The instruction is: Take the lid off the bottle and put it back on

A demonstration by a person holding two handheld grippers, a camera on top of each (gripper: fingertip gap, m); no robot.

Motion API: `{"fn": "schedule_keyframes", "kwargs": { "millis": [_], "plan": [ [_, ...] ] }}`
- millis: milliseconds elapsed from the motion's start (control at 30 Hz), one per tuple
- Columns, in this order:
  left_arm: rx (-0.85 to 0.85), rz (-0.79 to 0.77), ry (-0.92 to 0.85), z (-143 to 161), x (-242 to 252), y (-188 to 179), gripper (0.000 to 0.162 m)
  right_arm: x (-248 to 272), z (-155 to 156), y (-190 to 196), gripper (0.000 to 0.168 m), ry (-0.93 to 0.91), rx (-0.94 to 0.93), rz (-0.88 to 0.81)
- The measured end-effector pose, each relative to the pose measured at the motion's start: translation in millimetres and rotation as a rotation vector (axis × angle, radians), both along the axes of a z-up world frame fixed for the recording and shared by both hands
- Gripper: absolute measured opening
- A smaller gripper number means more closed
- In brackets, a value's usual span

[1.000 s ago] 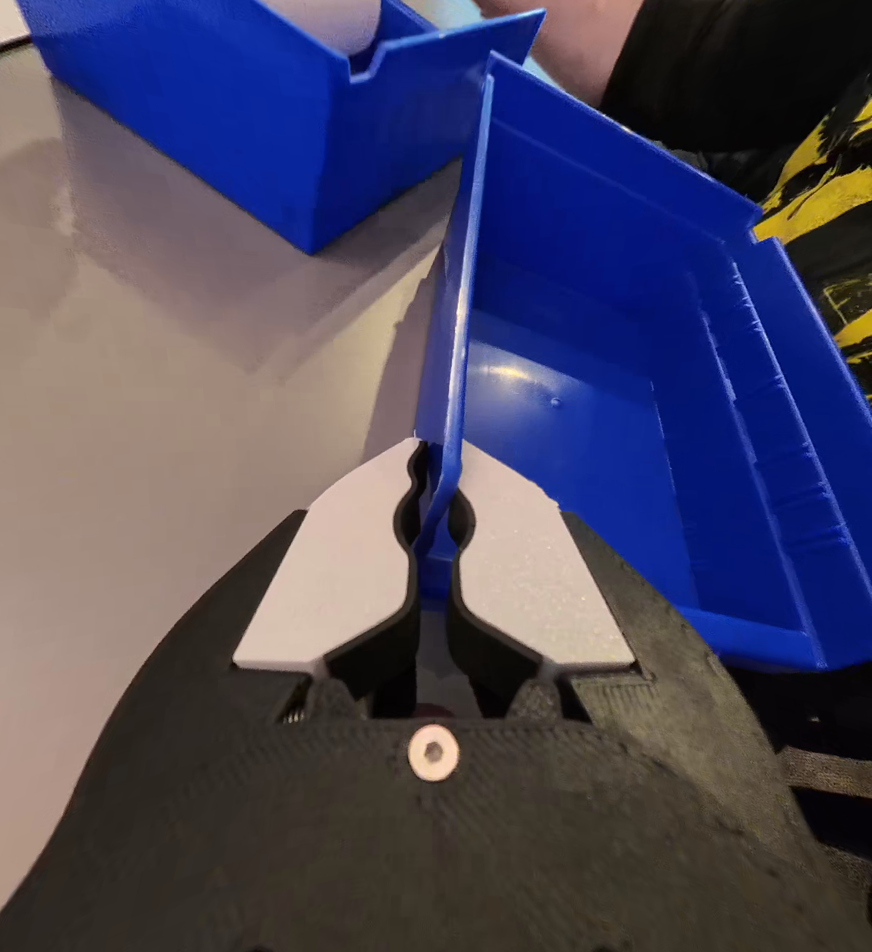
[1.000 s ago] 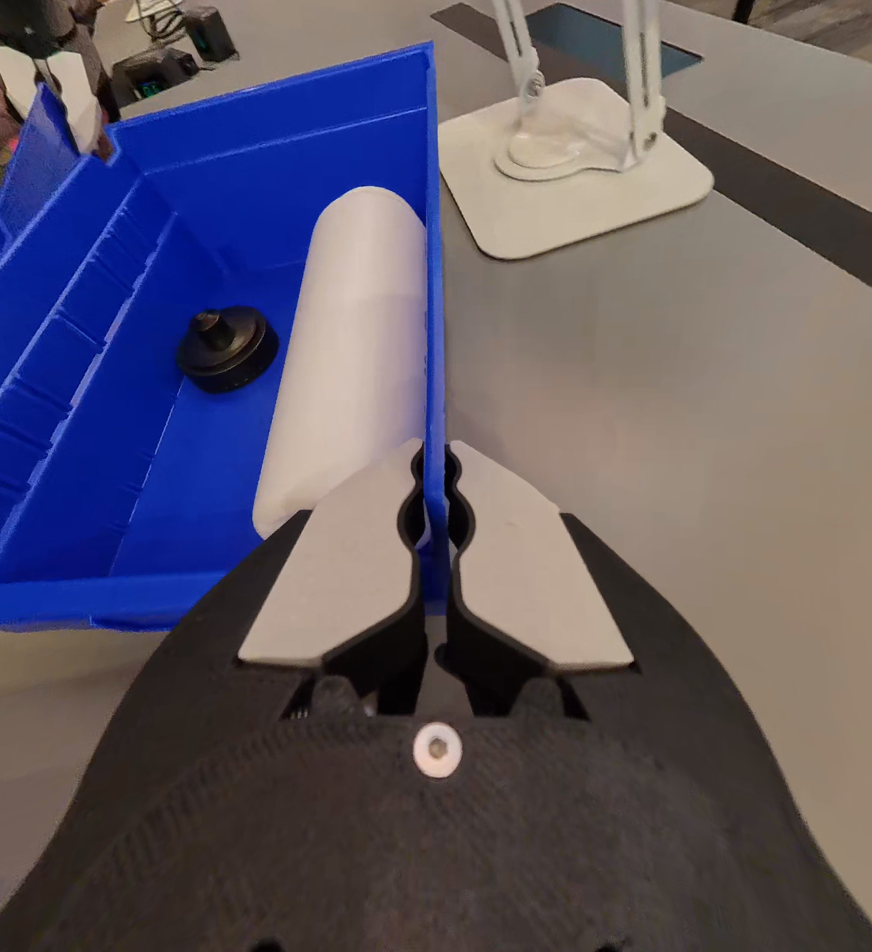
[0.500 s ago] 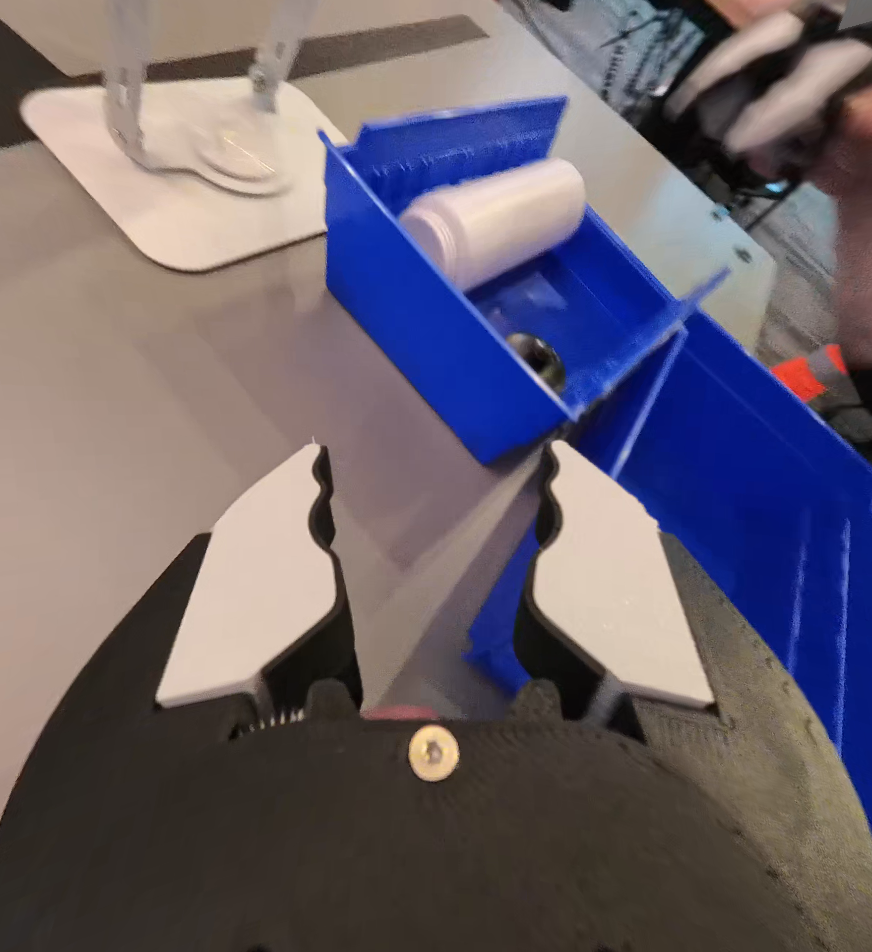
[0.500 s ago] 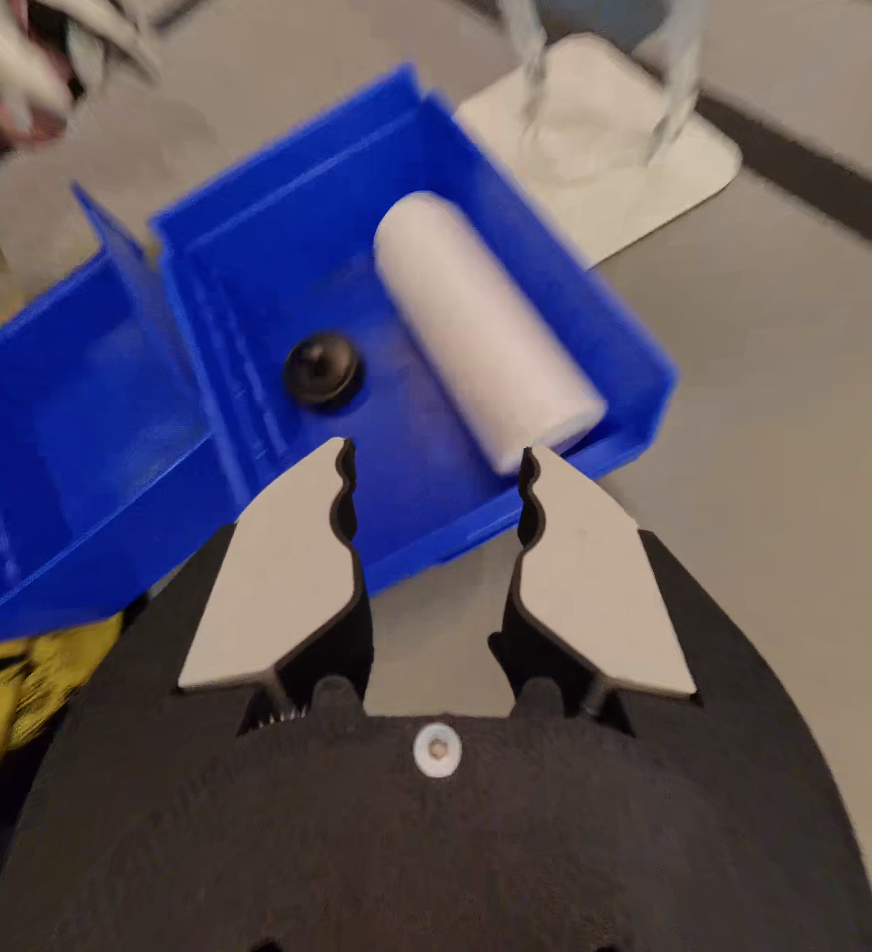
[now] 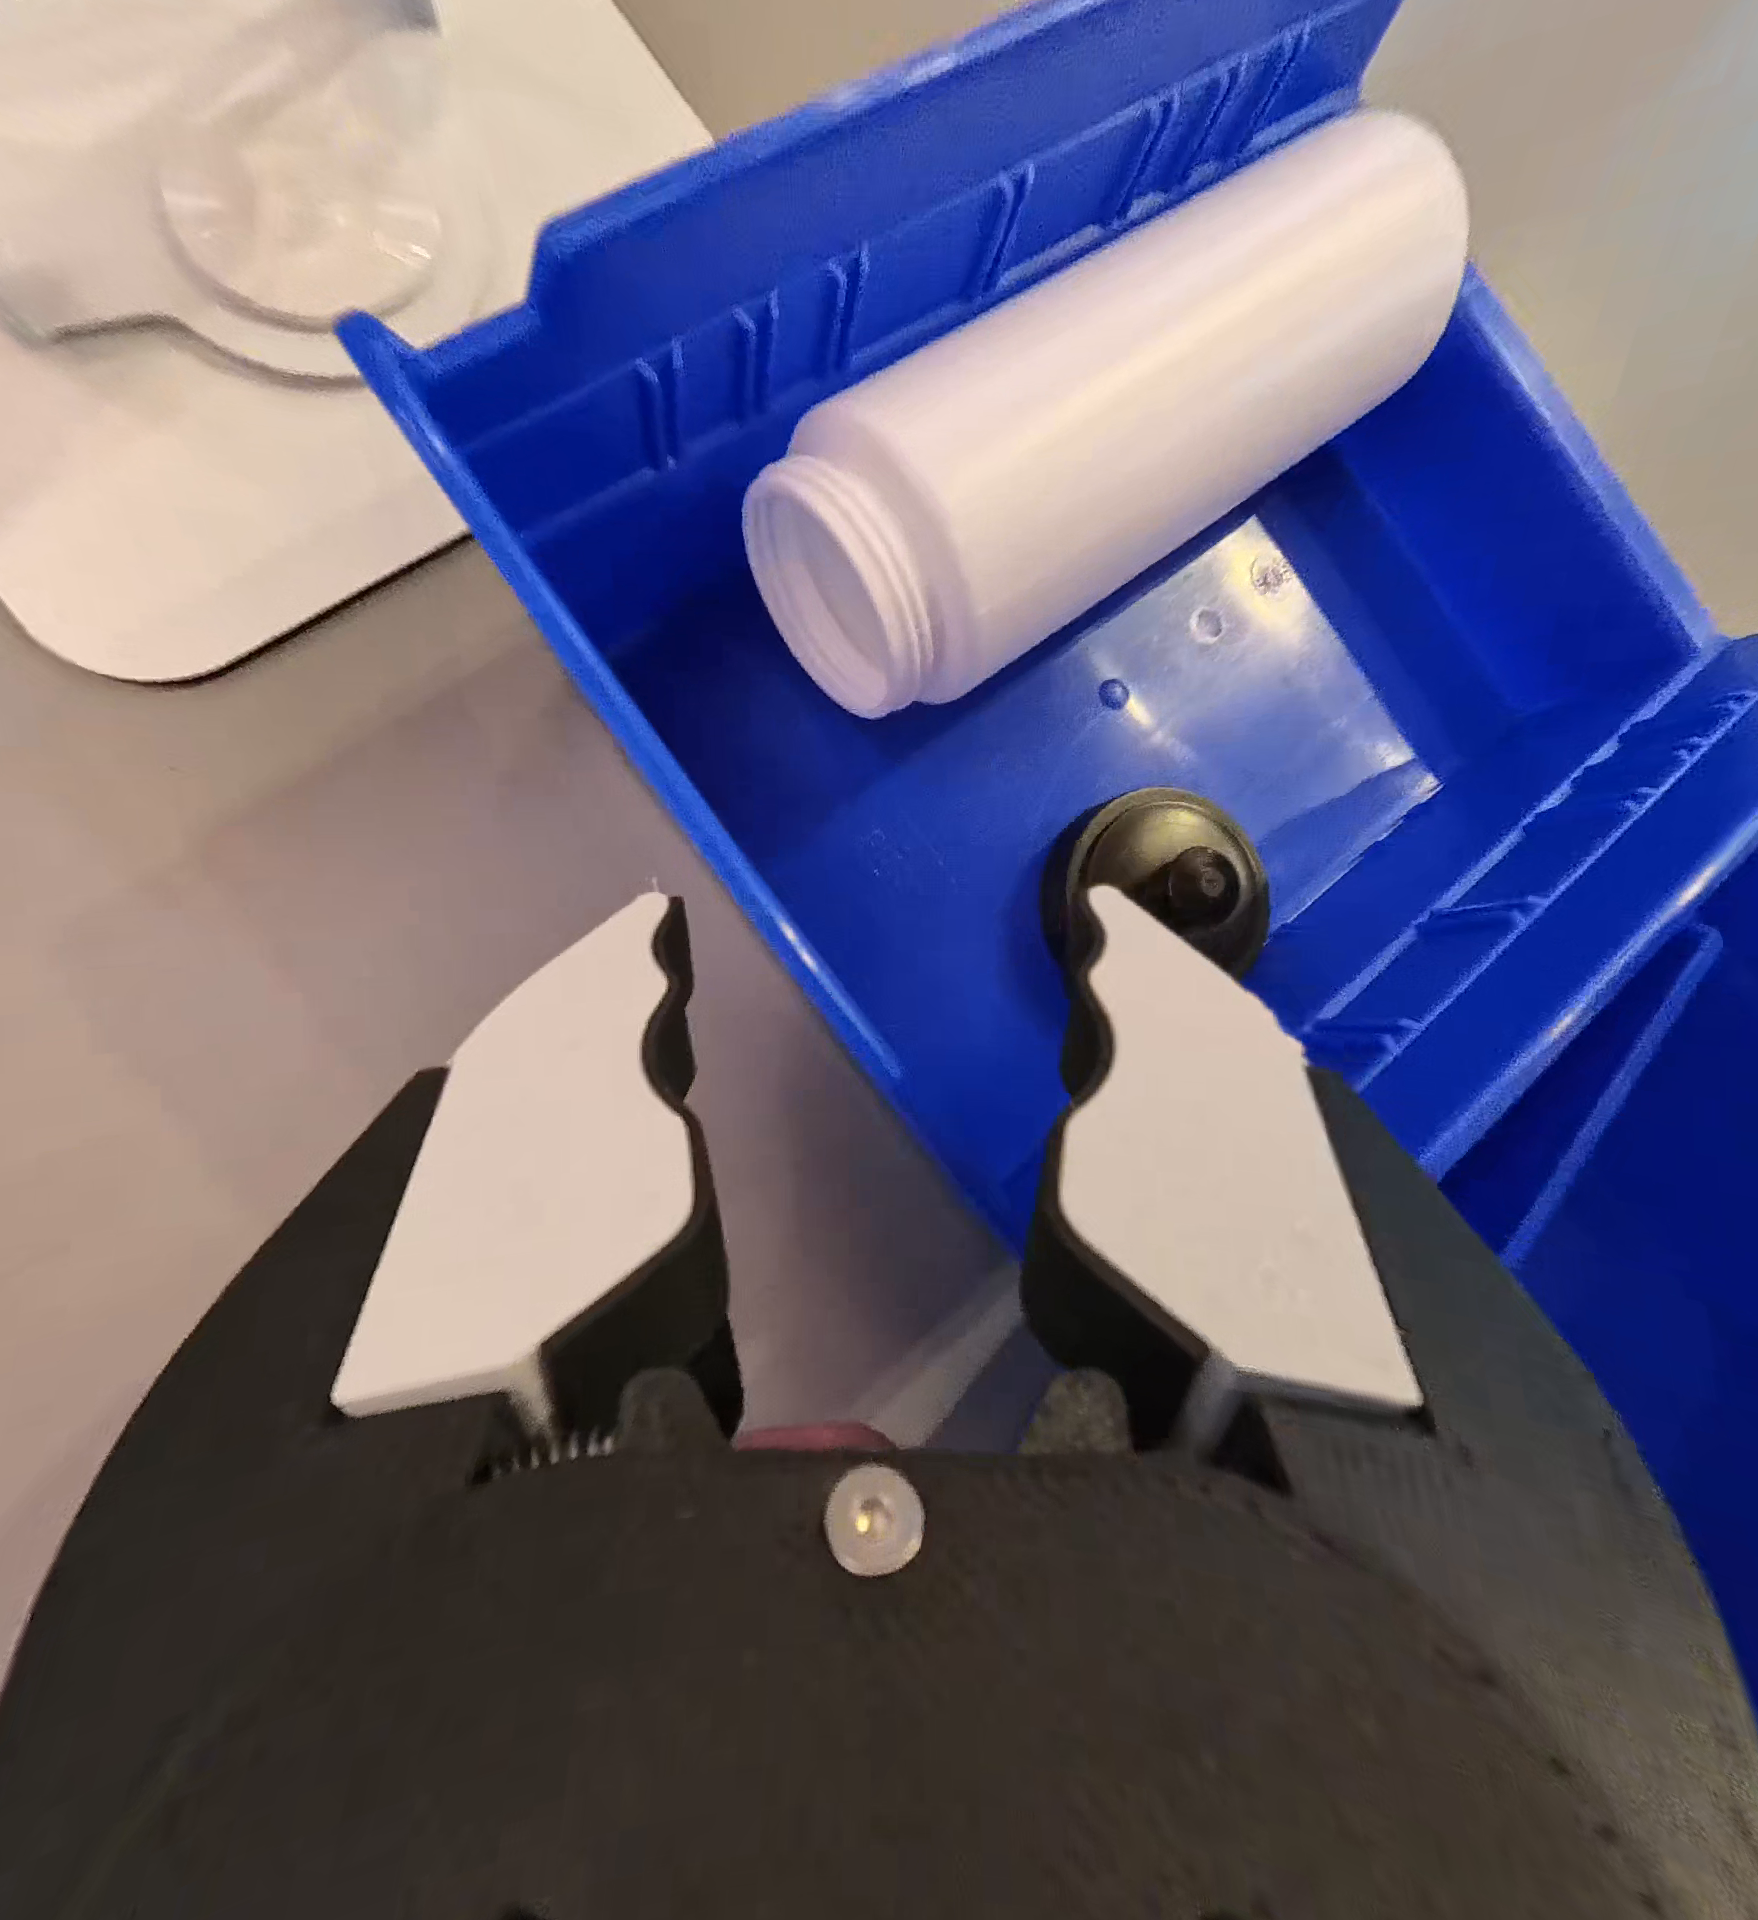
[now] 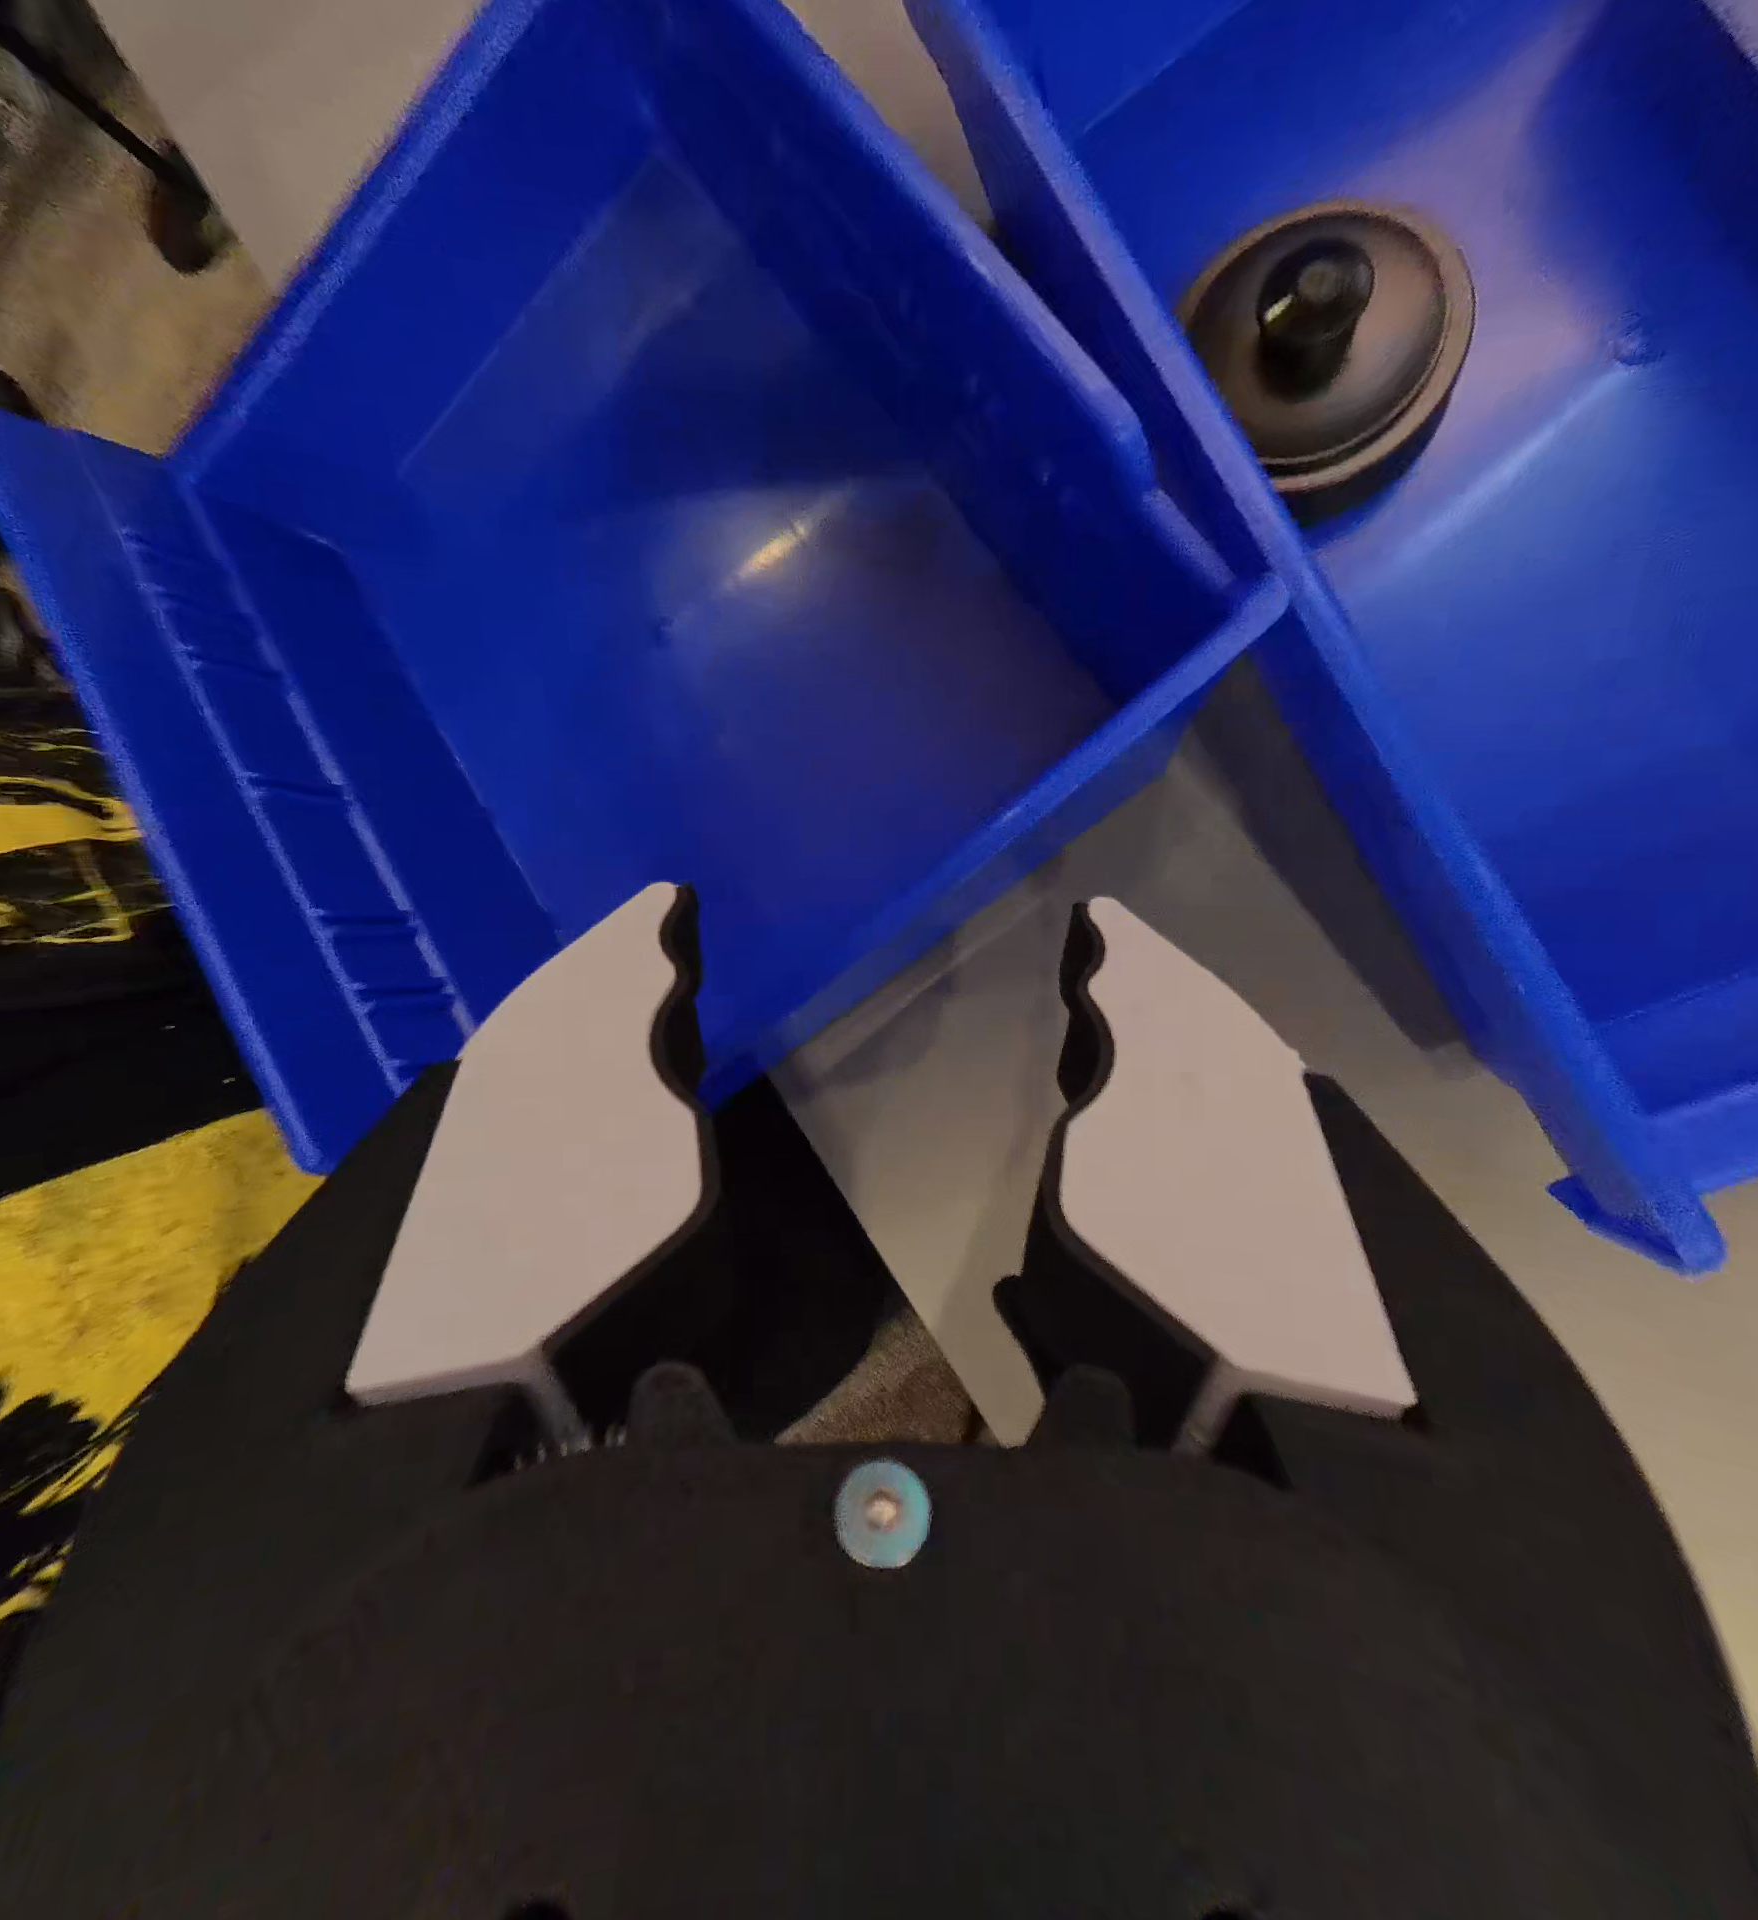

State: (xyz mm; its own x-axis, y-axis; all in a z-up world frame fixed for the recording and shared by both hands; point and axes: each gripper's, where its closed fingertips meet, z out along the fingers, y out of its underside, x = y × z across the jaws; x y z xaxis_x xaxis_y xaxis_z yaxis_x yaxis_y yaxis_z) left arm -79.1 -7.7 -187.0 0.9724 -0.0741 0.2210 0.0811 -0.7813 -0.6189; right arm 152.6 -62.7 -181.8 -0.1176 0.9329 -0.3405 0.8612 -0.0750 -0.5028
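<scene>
A white bottle (image 5: pixel 1093 416) lies on its side in a blue bin (image 5: pixel 646 644), its threaded open mouth toward me. The black lid (image 5: pixel 1166 883) lies apart from it on the bin floor, knob up. My left gripper (image 5: pixel 880 914) is open and empty above the bin's near wall, its right fingertip in front of the lid. The lid also shows in the right wrist view (image 6: pixel 1332 353), at the upper right in the same bin (image 6: pixel 1394 790). My right gripper (image 6: pixel 880 914) is open and empty, hovering over the near corner of a second, empty blue bin (image 6: pixel 1010 831). The bottle is out of the right wrist view.
A white flat stand base (image 5: pixel 127 436) with a clear mount sits on the grey table (image 5: pixel 231 987) left of the bottle's bin. The two bins touch at a corner. A person's black and yellow clothing (image 6: pixel 44 1247) lies along the table edge at the left.
Both grippers let go of the bin walls and opened. The left one swung toward the bottle's bin and came close over the lid. The right one swung left over the empty bin.
</scene>
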Motion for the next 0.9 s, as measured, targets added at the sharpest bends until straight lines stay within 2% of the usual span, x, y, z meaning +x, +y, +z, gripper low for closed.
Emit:
{"fn": "schedule_keyframes", "kwargs": {
  "millis": [67, 100, 133, 300, 433, 533, 733, 833, 900],
  "plan": [
    [-0.015, -0.008, -0.037, -3, 4, 1, 0.057, 0, -10, -10, 0.055, -0.045, 0.006, 0.05],
    [-0.018, -0.004, -0.022, -3, 3, 2, 0.056, 1, -16, -13, 0.045, -0.071, 0.021, 0.077],
    [-0.027, -0.004, -0.002, -4, 1, 2, 0.055, 1, -21, -12, 0.042, -0.089, 0.051, 0.087],
    [-0.075, 0.018, 0.128, -12, -25, -5, 0.041, 7, -20, -7, 0.035, -0.117, 0.09, 0.12],
    [-0.101, 0.069, 0.151, -15, -54, -19, 0.034, 21, -20, 7, 0.027, -0.146, 0.113, 0.115],
    [-0.12, 0.115, 0.209, -16, -83, -33, 0.032, 32, -20, 26, 0.021, -0.155, 0.128, 0.091],
    [-0.174, 0.215, 0.253, -19, -162, -76, 0.008, 57, -20, 90, 0.015, -0.224, 0.208, 0.04],
    [-0.202, 0.188, 0.21, -19, -191, -96, 0.007, 67, -21, 128, 0.013, -0.274, 0.275, 0.078],
    [-0.232, 0.147, 0.245, -20, -212, -107, 0.008, 70, -22, 157, 0.012, -0.321, 0.304, 0.094]
  ]
}}
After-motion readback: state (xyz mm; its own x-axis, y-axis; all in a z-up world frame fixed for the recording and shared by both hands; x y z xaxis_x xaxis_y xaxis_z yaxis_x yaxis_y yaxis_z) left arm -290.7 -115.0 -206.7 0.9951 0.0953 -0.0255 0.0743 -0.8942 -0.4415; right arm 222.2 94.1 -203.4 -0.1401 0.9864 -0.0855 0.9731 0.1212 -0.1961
